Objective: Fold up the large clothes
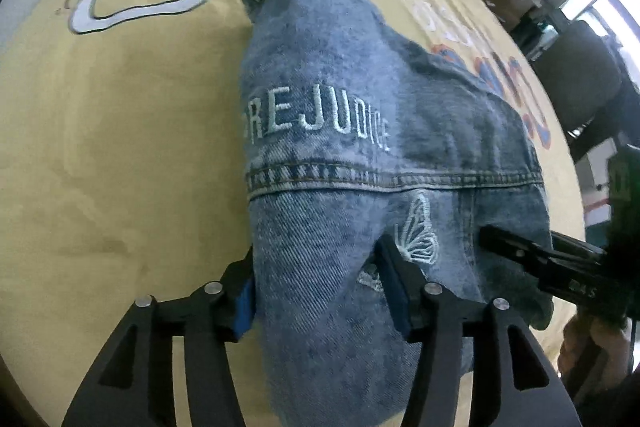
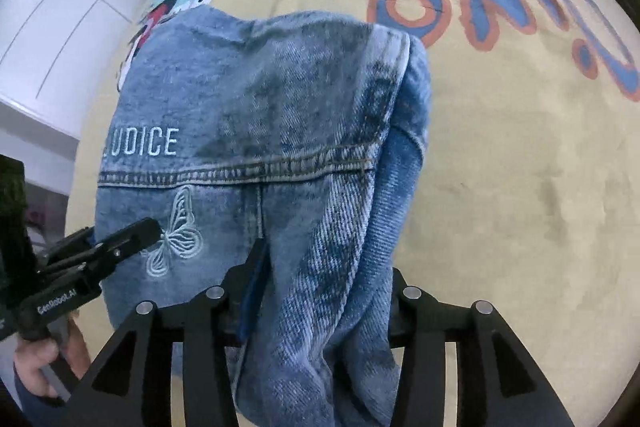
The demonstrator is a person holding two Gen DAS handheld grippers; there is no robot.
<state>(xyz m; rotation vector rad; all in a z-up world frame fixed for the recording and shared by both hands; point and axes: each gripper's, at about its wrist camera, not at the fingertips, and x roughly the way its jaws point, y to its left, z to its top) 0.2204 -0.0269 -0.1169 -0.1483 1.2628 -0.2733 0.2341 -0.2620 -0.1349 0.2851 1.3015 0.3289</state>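
Observation:
A blue denim jacket (image 1: 352, 115) with white "PREJUDICE" lettering and an embroidered butterfly (image 1: 418, 231) hangs bunched over a yellow printed cloth. My left gripper (image 1: 316, 275) is shut on its lower edge, fabric filling the gap between the fingers. In the right wrist view the same jacket (image 2: 260, 107) hangs from my right gripper (image 2: 324, 275), which is shut on a thick fold of denim. Each gripper shows in the other's view: the right one (image 1: 536, 259) at the jacket's right side, the left one (image 2: 108, 247) beside the butterfly (image 2: 176, 231).
The yellow cloth (image 1: 120, 147) with a cartoon print and big blue-orange letters (image 2: 500, 7) covers the surface under the jacket. White cabinets (image 2: 60, 7) stand at left. Boxes and dark chairs (image 1: 576, 75) crowd the far right. A hand (image 2: 44, 359) holds the left gripper.

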